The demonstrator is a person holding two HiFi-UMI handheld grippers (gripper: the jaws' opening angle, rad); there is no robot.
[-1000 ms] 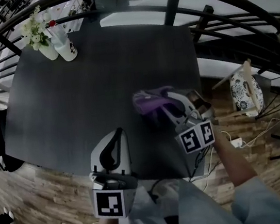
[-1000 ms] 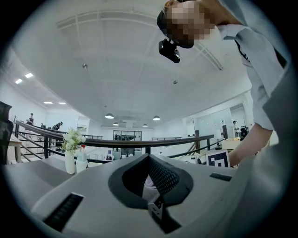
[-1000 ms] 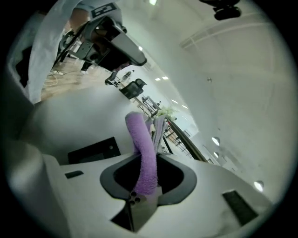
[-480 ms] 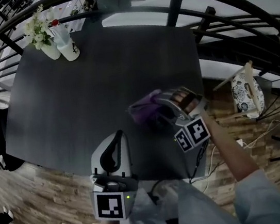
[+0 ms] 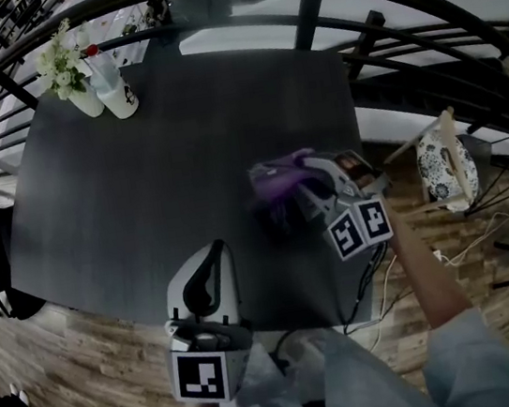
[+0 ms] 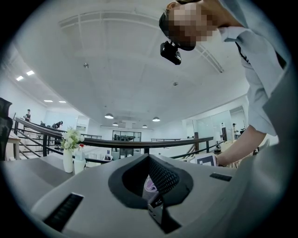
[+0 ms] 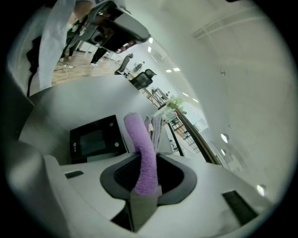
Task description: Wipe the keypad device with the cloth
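Note:
My right gripper [image 5: 307, 183] is shut on a purple cloth [image 5: 279, 180] over the right part of the dark table [image 5: 138, 187]. In the right gripper view the cloth [image 7: 142, 153] rises from the right gripper's [image 7: 144, 189] closed jaws. Just beyond them, to the left, lies the black keypad device [image 7: 95, 139] with its small screen. From the head it shows only as a dark shape [image 5: 280, 218] under the cloth. My left gripper [image 5: 214, 249] rests near the table's front edge with its jaws together and nothing between them. In the left gripper view the left gripper [image 6: 156, 204] points toward the cloth [image 6: 150, 185].
A vase of white flowers [image 5: 64, 70] and a white bottle with a red cap [image 5: 113, 81] stand at the table's far left corner. Black railings curve behind and to the right. A patterned chair [image 5: 444, 169] and cables [image 5: 433, 256] lie on the wooden floor to the right.
The right gripper swung the cloth a little left and toward me, then back right and away. The left gripper has stayed put.

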